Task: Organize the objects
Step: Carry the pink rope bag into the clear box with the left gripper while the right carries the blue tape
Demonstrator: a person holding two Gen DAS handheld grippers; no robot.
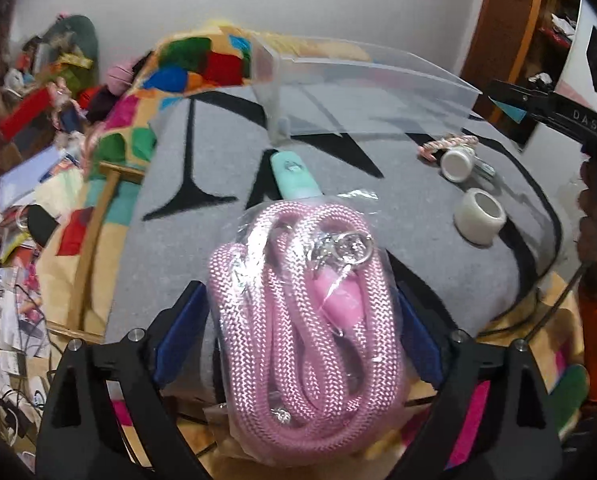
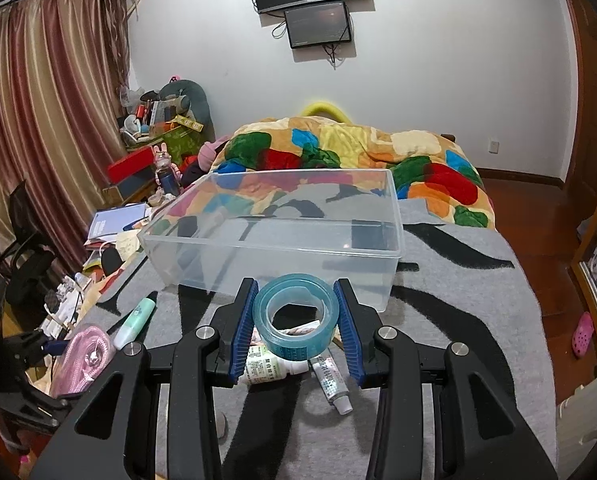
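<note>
My left gripper point(image 1: 302, 308) is shut on a bagged coil of pink rope point(image 1: 298, 320) and holds it above the grey blanket; the rope also shows in the right wrist view point(image 2: 86, 356). My right gripper point(image 2: 296, 320) is shut on a blue tape roll point(image 2: 296, 320), held just in front of the clear plastic bin point(image 2: 274, 248). The bin shows tilted and blurred in the left wrist view point(image 1: 362, 80). A mint green pen point(image 1: 294, 176) lies on the blanket; it also shows in the right wrist view point(image 2: 134, 320).
A white bottle point(image 2: 262, 368) and a small tube point(image 2: 332, 380) lie under my right gripper. A white tape roll point(image 1: 480, 216), a white jar point(image 1: 458, 162) and a braided cord point(image 1: 446, 146) lie on the grey blanket point(image 1: 218, 264). A colourful quilt point(image 2: 338, 148) lies behind the bin. Clutter fills the left.
</note>
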